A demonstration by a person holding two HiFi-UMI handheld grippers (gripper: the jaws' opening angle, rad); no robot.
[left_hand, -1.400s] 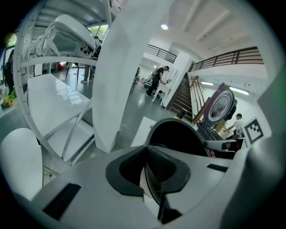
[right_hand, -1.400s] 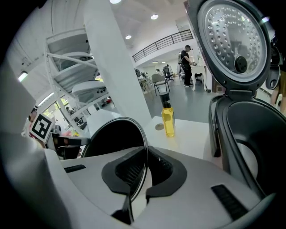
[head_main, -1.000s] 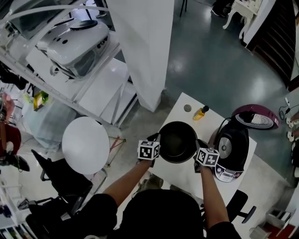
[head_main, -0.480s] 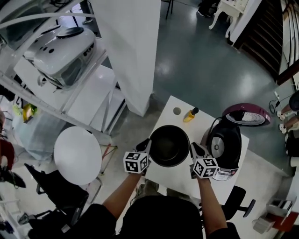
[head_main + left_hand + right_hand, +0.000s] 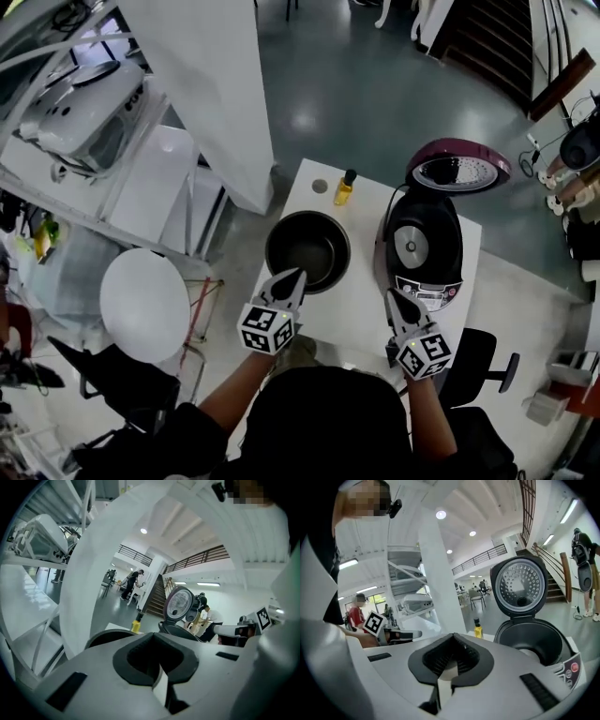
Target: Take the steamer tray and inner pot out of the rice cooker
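The dark inner pot [image 5: 307, 251] stands upright on the white table [image 5: 361, 305], to the left of the rice cooker [image 5: 422, 248]. The cooker's maroon lid [image 5: 459, 171] is tipped back and its well [image 5: 534, 644] shows no pot. I cannot make out a steamer tray. My left gripper [image 5: 289, 281] hovers just short of the pot's near rim, shut and empty. My right gripper [image 5: 396, 300] is held near the cooker's front panel, also shut and empty. In the left gripper view the pot's rim [image 5: 110, 637] shows beyond the closed jaws.
A small yellow bottle [image 5: 344, 190] stands at the table's far edge. A white pillar [image 5: 211, 94] and white shelving [image 5: 84, 112] rise on the left. A round white stool [image 5: 145, 305] and a black chair [image 5: 480, 361] flank me. People stand far off.
Both grippers had the pot's rim between them. They have let go and drawn back toward me and upward, and the pot now rests on the table.
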